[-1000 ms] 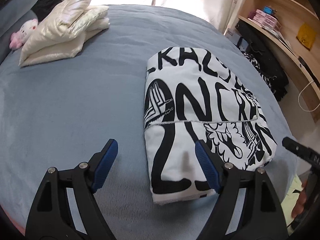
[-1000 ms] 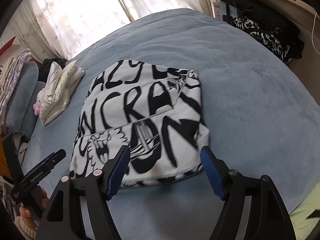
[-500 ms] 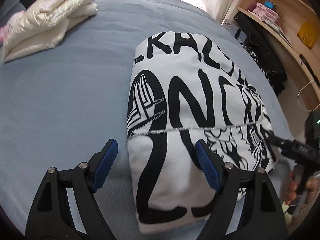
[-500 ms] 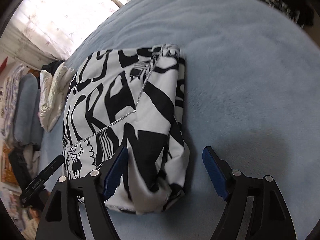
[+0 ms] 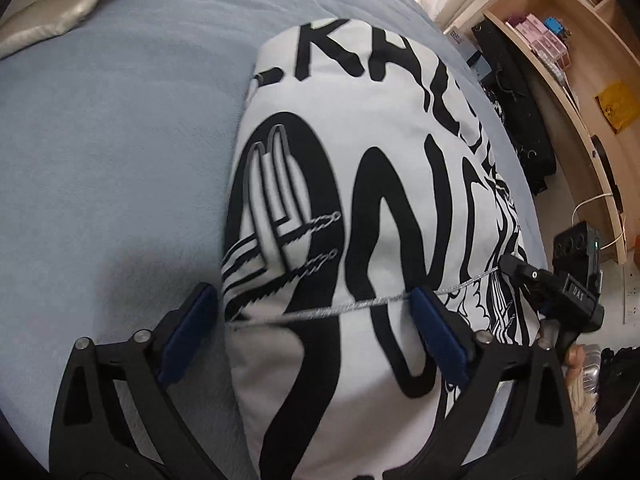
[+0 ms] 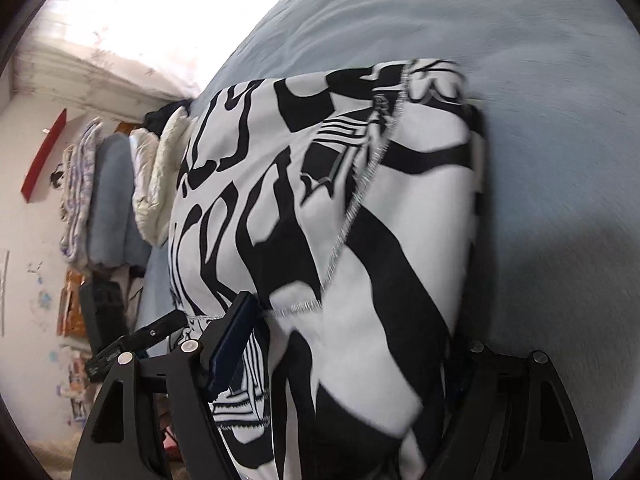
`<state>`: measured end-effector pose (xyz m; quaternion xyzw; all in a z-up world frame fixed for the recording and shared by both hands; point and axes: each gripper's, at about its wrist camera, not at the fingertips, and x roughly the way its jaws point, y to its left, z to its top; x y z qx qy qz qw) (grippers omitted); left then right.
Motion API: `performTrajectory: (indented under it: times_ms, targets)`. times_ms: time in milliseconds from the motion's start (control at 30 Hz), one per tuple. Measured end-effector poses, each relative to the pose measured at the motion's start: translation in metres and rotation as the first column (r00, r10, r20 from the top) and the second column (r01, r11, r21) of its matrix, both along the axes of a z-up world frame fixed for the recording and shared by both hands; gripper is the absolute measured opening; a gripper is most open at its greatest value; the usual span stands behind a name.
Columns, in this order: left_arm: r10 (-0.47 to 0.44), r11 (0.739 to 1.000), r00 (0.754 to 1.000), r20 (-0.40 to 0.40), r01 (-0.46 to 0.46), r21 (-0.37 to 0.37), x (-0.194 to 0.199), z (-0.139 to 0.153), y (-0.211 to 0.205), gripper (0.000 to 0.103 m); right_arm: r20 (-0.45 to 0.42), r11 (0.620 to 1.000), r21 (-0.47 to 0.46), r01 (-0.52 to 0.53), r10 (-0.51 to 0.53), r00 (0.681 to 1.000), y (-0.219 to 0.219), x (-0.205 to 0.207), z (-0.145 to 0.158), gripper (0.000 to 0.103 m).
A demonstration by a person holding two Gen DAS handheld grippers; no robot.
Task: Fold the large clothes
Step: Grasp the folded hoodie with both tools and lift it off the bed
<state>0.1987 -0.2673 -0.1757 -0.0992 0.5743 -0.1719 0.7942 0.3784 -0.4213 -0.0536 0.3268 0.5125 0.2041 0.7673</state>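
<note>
A folded white garment with bold black lettering (image 5: 360,184) lies on the grey-blue bed (image 5: 100,160). My left gripper (image 5: 316,332) is open, its blue-padded fingers either side of the garment's near left corner, the cloth between the jaws. My right gripper (image 6: 344,344) is open and pushed onto the garment (image 6: 320,200) from its other end; the cloth fills the gap and hides the right finger's pad. The right gripper also shows in the left wrist view (image 5: 560,292) at the garment's right edge.
A folded cream puffer jacket (image 5: 68,4) lies at the far left of the bed, also in the right wrist view (image 6: 156,172). A wooden shelf unit (image 5: 580,80) with dark clothes stands to the right. Pillows and stacked bedding (image 6: 100,200) sit by the wall.
Both grippers have moved forward onto the garment from opposite ends. The cloth now sits between the jaws of each, and both stay open.
</note>
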Motion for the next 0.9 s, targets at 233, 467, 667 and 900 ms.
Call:
performTrajectory:
  times_ms: [233,467,667,900]
  targets:
    - [-0.043,0.998,0.999,-0.032,0.044,0.042,0.016,-0.011,-0.033,0.103,0.047,0.999,0.036,-0.032,0.03,0.998,0.001,0.018,-0.013,0.079]
    - [-0.036,0.999,0.998,-0.052,0.038,0.036,0.022,-0.015,-0.041,0.103,0.072,1.0,0.007,0.008,-0.009,0.997,-0.005,0.006,-0.014,0.064]
    - [-0.026,0.995,0.998,0.058,0.02,0.096,0.008,0.006,-0.043,0.082,0.122,0.994,-0.11,0.008,0.006,0.993,0.01,-0.008,0.019,0.04]
    - [-0.072,0.989,0.98,0.187,0.046,0.139,-0.014,0.044,-0.044,0.049,0.206,0.977,-0.211,0.026,0.019,0.978,0.044,-0.028,0.07,0.028]
